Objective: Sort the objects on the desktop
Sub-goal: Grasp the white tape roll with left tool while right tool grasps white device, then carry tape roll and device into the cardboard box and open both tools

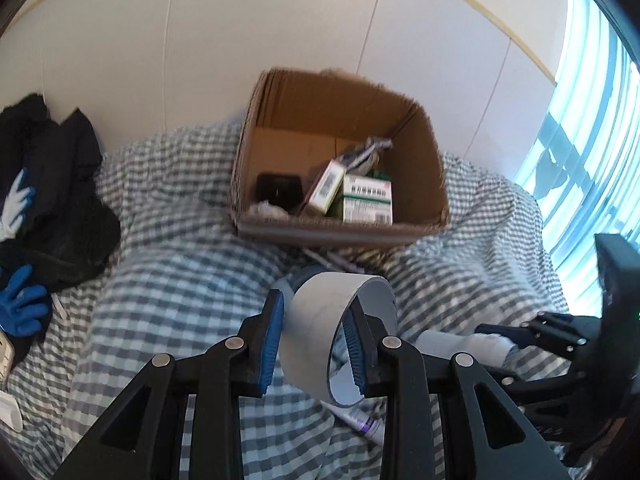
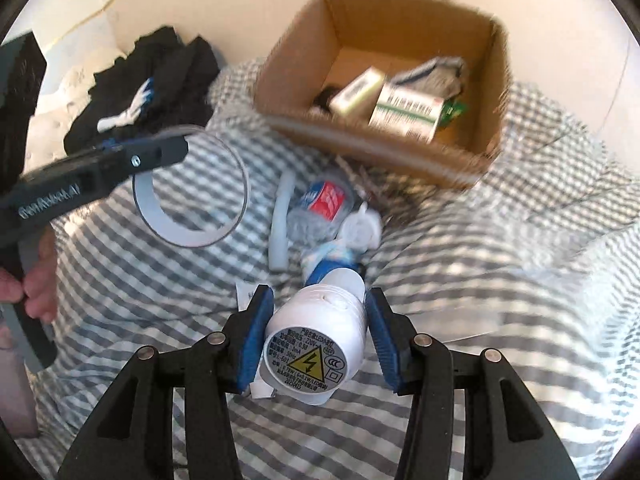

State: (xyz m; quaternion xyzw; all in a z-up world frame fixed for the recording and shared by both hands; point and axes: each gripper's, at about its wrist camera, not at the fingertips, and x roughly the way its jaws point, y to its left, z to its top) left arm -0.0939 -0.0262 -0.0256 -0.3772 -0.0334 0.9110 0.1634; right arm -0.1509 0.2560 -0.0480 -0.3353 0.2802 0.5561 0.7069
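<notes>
A grey roll of tape point(image 1: 308, 344) hangs clear of the checked cloth, and my left gripper point(image 1: 316, 308) is shut on its band, one blue pad outside the ring and the other inside. From the right wrist view the same roll point(image 2: 154, 210) dangles from the left gripper point(image 2: 158, 152), which a hand point(image 2: 36, 280) holds. My right gripper point(image 2: 316, 340) is shut on a white cylindrical lamp point(image 2: 316, 348) with a warning label, lifted off the cloth. In the left wrist view the right gripper point(image 1: 492, 350) is at the right. Beyond both stands an open cardboard box point(image 1: 340, 234) point(image 2: 360, 144).
The box holds medicine cartons point(image 1: 366, 200), a black item and a packet. On the cloth point(image 2: 500, 280) lie a crushed bottle point(image 2: 324, 204), a white strip point(image 2: 280, 224), a white plug point(image 2: 360, 228) and a tube point(image 1: 360, 420). Black clothing point(image 1: 60, 200) and blue gloves point(image 1: 20, 304) sit left; a window lies right.
</notes>
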